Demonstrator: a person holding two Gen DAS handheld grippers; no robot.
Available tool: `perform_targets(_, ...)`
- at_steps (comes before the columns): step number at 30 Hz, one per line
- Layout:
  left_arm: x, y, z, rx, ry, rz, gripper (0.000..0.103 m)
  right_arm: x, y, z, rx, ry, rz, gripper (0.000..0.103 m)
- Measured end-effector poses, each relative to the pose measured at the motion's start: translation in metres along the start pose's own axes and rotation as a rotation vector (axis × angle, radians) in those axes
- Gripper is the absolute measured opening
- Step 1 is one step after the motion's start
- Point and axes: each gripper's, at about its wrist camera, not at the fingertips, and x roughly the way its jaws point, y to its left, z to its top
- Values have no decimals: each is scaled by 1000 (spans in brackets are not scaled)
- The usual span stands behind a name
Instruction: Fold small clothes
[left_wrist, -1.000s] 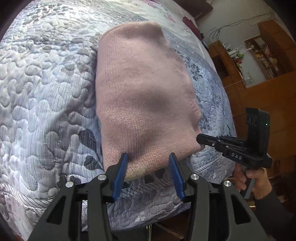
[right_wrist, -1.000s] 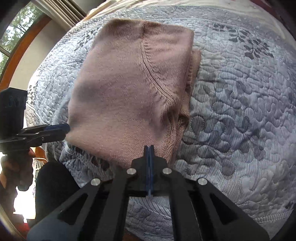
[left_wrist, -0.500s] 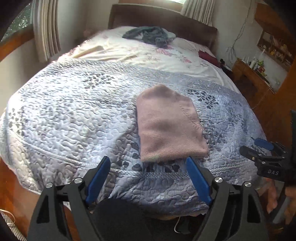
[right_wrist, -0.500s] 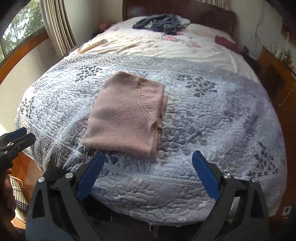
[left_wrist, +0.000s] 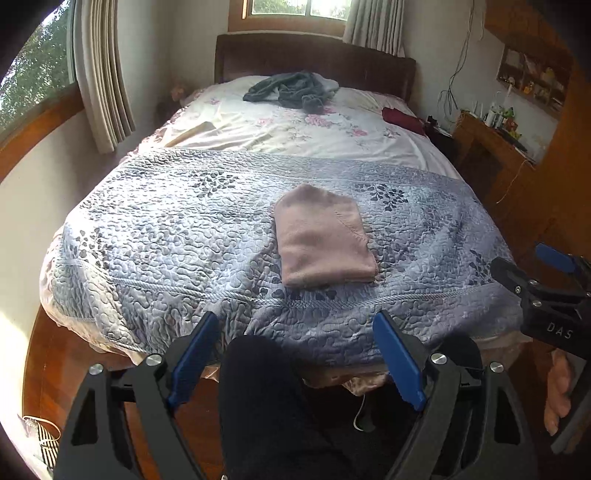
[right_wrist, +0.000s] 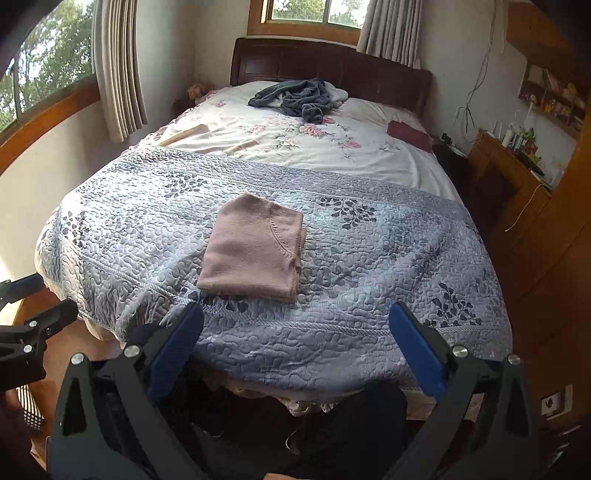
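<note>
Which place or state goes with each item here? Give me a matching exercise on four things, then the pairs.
Things:
1. pink sweater
2. grey garment
3. dark red cloth
4. left gripper

Places or states:
A. crumpled near the headboard
B. open, holding nothing, off the foot of the bed
C. folded on the blue quilt
D. flat at the right edge of the floral sheet

Pairs: 1-C, 2-A, 3-D, 4-B

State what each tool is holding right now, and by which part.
Nothing. Left tool and right tool both gape open, well short of the folded pink sweater lying free on the quilt.
</note>
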Motion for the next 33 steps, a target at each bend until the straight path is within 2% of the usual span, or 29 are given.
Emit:
perform_targets(2,-13,-3,0,-7,2,-2,86,-12,1,0,4,13,5,100)
perform_targets(5,-22,-7,-2,-6,8,9,86,-31,-2,-2,18,-15,-20,100)
perform_targets(10,-28,-10,-7,-28,8,0,86,-42,-3,-9,33,-18,-30,100)
perform_targets(20,-26,-15,-12,-22,22,-9,86,-38,2,-16,16,7,4,100)
perform_targets(33,-22,-19,-6,-11,30,-20,86,-36,7,-10,2,-9,-15,100)
